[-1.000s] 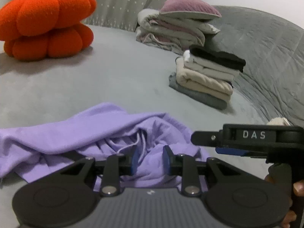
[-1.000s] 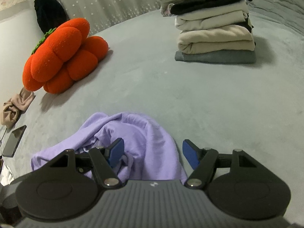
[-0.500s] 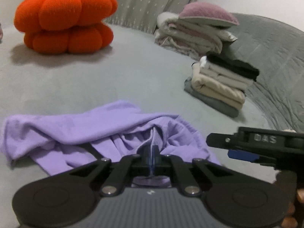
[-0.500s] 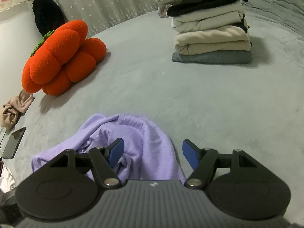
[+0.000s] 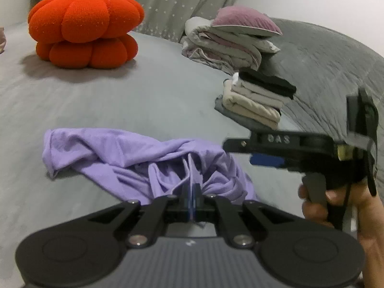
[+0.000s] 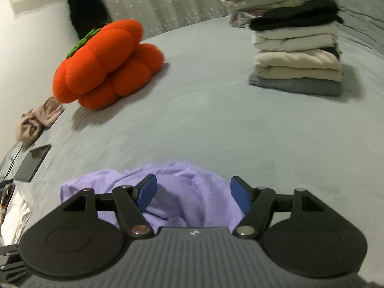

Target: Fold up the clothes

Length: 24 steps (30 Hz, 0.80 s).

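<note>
Left claw (image 5: 192, 198): pads pressed together, pinching a fold of the lilac garment (image 5: 134, 158), which lies crumpled on the grey bed (image 5: 144, 100) directly ahead of it and spreads to its left. Right claw (image 6: 193, 192): jaws wide, blue pads apart, nothing gripped; the same lilac cloth sits just beyond and beneath the gap. Seen from the left claw, the right one is held by a hand (image 5: 336, 206) close on its right. Folded stack of clothes (image 6: 297, 55) stands well ahead and right of the right claw; orange pumpkin cushion (image 6: 108, 64) well ahead and left
</note>
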Tool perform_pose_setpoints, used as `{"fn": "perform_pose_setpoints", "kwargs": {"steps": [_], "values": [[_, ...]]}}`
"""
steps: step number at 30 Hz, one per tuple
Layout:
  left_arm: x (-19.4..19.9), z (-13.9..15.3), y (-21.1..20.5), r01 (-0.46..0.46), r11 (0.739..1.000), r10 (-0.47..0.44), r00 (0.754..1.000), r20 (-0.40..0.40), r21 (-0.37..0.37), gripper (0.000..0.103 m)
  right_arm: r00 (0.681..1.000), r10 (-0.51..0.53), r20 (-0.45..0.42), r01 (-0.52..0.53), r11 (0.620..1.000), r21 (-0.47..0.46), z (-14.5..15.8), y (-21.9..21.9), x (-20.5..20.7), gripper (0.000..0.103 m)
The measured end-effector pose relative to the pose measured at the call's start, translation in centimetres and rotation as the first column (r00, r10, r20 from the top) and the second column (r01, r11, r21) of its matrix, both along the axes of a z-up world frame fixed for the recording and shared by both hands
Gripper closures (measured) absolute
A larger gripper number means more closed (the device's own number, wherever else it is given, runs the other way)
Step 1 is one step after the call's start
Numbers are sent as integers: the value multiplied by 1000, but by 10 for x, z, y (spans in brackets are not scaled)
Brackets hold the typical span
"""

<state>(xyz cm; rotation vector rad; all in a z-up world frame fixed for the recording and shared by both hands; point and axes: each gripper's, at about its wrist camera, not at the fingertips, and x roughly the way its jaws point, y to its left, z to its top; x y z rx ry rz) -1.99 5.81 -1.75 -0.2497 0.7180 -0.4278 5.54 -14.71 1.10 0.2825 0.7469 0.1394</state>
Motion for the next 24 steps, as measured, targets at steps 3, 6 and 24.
{"fn": "perform_pose_setpoints", "kwargs": {"steps": [3,6,24], "values": [[-5,-5,1,14,1000,-14,1000,-17,14,102,998,60,13,-60,998,-1,3,13,-1,31],[-10,-11,1,29,999,-28,999,-33,28,102,989,147,33,-147,989,-11,6,30,-3,32],[-18,-17,1,68,995,-64,996,-55,78,102,961,275,-10,-274,949,-155,-13,72,9,93]]}}
